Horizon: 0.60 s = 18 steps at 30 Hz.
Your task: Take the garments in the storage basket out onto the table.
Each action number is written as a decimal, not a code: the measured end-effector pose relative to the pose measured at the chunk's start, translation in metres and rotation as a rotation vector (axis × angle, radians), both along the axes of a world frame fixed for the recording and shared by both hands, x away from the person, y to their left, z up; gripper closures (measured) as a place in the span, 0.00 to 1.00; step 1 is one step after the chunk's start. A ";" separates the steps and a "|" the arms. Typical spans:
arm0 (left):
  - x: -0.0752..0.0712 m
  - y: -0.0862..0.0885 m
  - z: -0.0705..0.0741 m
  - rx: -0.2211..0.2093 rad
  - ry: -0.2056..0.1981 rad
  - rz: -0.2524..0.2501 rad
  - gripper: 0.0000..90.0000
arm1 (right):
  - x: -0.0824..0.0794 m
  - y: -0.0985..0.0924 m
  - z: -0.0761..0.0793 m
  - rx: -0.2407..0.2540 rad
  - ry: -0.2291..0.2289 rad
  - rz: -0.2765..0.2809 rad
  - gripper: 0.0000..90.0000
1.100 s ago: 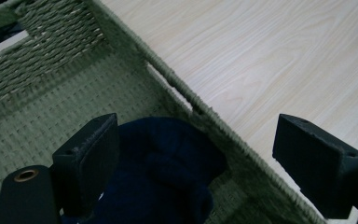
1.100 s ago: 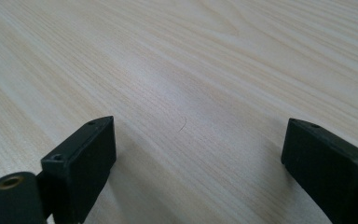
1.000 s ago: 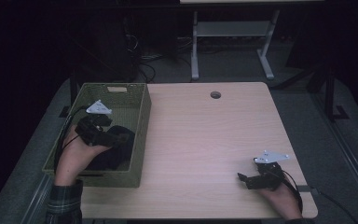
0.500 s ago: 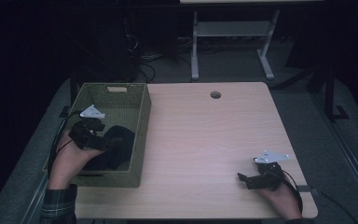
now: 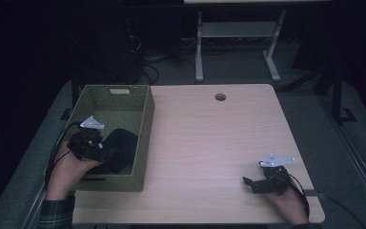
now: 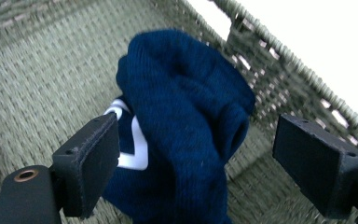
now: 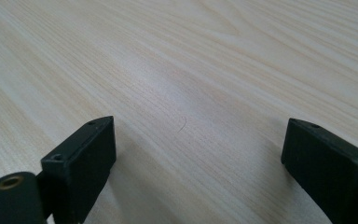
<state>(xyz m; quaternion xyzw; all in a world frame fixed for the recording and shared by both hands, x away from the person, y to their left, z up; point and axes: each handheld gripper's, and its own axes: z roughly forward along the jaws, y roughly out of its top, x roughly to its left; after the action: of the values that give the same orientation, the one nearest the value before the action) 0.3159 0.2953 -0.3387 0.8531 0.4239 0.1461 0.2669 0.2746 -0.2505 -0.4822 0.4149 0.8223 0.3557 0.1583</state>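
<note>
navy garment point(image 6: 186, 126) between open left tongs point(image 6: 196, 177)

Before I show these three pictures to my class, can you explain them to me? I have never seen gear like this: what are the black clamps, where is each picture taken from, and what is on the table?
There is no robot here. A person holds a hand-held clamp with two black jaws in each hand. The high view looks down on a pale wooden table from above the person's side. The other two pictures come from small cameras riding on the clamps, looking out between their own jaws.

The left gripper reaches into a green woven basket at the table's left edge. Its jaws stand open on either side of a bunched dark blue cloth with a white marking; they are not closed on it, so nothing is held.

The right gripper is low over bare wood near the table's front right, jaws open and empty. A small round hole sits near the far edge.
</note>
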 end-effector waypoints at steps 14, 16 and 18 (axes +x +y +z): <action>0.003 0.004 -0.015 0.061 0.077 0.003 0.24 | 0.000 0.000 0.000 0.000 0.000 0.000 0.11; 0.004 0.004 -0.016 0.068 0.085 -0.001 0.27 | 0.000 0.000 0.000 0.000 0.000 0.000 0.11; 0.004 0.003 -0.017 0.066 0.087 -0.006 0.32 | 0.000 0.000 0.000 0.000 0.000 0.000 0.11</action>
<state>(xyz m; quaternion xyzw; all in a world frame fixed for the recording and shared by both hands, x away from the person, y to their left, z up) 0.3199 0.2985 -0.3553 0.8682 0.4277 0.1219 0.2201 0.2746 -0.2505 -0.4822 0.4150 0.8223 0.3557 0.1585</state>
